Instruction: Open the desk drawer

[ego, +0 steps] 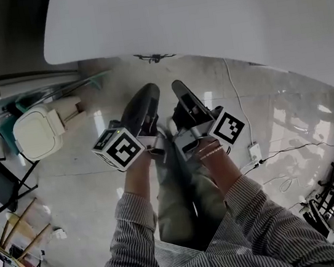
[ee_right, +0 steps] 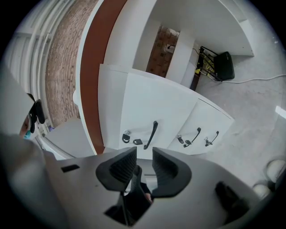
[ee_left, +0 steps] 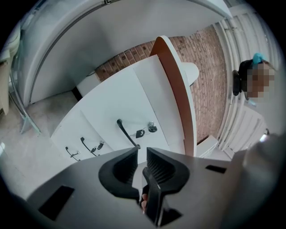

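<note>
Left gripper jaws a crack apart, empty; right gripper wider, also empty. Handle of the nearest drawer sits at 12 o'clock beyond the right jaws, untouched (all three fronts look flush). Nothing done yet: reach, grip and pull all remain.

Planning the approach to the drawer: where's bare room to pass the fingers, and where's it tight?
Free: floor between the white bin and the left gripper; drawer front between the nearest handle and the next drawer. Tight: key and fob hang right beside that handle; cables and a power strip lie on the floor right of the right gripper.
</note>
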`<state>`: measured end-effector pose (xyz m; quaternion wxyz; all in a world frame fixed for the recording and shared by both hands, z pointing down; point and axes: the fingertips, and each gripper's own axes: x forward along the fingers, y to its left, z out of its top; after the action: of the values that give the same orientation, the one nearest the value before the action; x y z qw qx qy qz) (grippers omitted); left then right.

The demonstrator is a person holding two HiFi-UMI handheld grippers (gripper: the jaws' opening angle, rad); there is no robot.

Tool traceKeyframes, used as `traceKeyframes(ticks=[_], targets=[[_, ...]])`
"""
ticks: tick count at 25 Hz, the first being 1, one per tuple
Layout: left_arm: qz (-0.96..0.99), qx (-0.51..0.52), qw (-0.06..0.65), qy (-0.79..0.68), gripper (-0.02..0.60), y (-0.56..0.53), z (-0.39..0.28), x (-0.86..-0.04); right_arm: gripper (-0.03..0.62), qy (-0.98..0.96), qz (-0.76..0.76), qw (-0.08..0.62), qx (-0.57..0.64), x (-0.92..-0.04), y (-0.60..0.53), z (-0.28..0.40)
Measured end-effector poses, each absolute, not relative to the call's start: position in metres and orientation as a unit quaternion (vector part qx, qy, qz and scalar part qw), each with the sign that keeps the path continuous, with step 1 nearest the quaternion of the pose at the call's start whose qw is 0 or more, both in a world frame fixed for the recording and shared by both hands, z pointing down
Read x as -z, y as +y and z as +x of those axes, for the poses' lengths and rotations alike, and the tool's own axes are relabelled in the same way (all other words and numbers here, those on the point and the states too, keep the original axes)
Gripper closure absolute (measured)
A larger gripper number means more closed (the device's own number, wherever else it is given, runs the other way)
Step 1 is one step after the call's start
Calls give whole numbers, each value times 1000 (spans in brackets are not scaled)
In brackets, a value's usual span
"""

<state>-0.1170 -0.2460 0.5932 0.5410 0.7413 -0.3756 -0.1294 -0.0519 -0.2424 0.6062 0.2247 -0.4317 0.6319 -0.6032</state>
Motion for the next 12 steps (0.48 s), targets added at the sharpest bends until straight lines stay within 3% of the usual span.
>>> traceKeyframes(ticks=[2,12], targets=[[737,135,547,-373,474,-252,-116,-596,480,626,-434,231,606,-610,-246,-50],[674,174,598,-396,471,-286,-129,-632,457,590,-463,262,608,-634,-268,-35]])
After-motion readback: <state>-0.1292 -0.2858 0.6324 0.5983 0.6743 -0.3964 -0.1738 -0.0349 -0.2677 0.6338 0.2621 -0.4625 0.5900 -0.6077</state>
